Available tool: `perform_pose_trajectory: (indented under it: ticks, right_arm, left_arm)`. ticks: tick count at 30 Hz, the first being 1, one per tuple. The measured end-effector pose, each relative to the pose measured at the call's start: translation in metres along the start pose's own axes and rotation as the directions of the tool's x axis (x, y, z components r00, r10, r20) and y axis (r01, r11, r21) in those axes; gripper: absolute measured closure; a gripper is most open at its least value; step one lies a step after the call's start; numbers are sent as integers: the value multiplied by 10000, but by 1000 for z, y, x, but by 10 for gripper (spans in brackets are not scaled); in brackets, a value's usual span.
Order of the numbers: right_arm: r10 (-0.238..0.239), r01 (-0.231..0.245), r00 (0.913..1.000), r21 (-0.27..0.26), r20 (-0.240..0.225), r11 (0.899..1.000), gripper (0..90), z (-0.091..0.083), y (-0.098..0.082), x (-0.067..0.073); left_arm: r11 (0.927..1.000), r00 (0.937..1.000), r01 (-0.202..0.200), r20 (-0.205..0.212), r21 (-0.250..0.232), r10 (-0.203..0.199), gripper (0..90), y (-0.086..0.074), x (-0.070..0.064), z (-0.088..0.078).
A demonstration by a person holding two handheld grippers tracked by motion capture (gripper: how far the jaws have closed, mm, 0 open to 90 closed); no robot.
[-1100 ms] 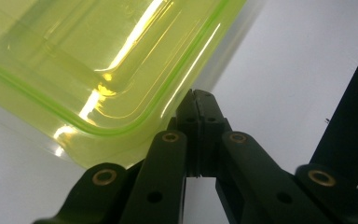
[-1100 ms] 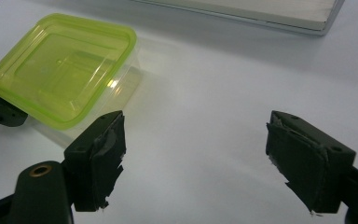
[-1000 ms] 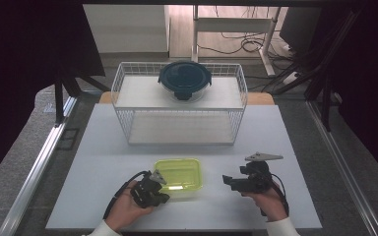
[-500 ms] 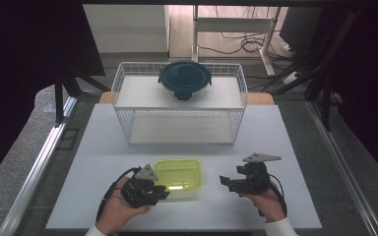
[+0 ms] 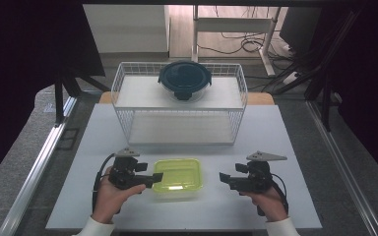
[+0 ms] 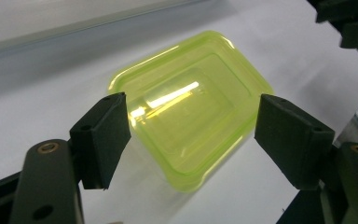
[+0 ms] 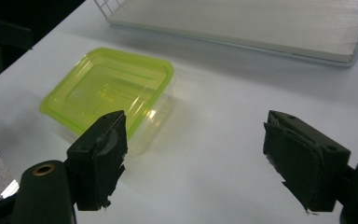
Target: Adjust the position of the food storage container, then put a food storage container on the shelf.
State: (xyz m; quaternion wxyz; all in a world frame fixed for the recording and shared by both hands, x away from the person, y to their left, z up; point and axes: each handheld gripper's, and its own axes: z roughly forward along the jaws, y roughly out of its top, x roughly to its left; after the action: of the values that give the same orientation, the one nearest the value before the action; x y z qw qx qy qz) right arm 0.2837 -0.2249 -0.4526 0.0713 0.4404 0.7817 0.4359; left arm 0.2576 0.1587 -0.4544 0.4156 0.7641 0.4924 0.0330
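Observation:
A yellow-green lidded plastic container (image 5: 178,177) (image 6: 186,105) (image 7: 109,91) lies on the white table near its front edge. My left gripper (image 5: 153,178) (image 6: 191,140) is open at the container's left end, its jaws spread to either side of that end without touching it. My right gripper (image 5: 225,180) (image 7: 193,156) is open a short way to the right of the container, pointing at it, with bare table between its jaws. A round dark blue lidded container (image 5: 184,78) rests on top of the white wire basket (image 5: 128,73) at the back.
The wire basket stands across the back half of the table (image 5: 275,137), with a pale board on its lower level (image 7: 261,23). Dark floor, metal rails and cables surround the table. Bare tabletop lies between the basket and the yellow-green container.
My left gripper has swung round and slid right, so its jaws now flank the container's left end. The right gripper has barely moved.

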Motion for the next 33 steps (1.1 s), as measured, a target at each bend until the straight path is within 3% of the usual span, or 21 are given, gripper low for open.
perform_pose_trajectory:
  ticks: [6, 11, 18, 27, 33]
  right_arm:
    - [-523, 520, 9977, 75, 430, 9986, 213, 0, 0, -2]
    - [-243, 231, 9979, 197, 595, 9995, 217, 0, 0, -3]
    - [-149, 141, 9989, 185, 436, 9997, 225, -1, 2, -1]
    - [-60, 54, 9990, 129, 436, 9999, 206, -1, 5, 4]
    - [-21, 18, 9999, 306, 100, 9995, 247, 5, 7, 7]
  left_arm:
    - [9994, 9989, 347, -307, 17, -347, 254, -14, 20, -1]
    - [9984, 9981, 540, -293, -142, -544, 250, -19, 29, -5]
    - [9980, 9968, 554, -562, -298, -570, 249, -20, 31, -8]
    - [9977, 9963, 588, -612, -333, -607, 238, -20, 32, -5]
    - [9974, 9965, 643, -517, -311, -658, 252, -20, 32, -3]
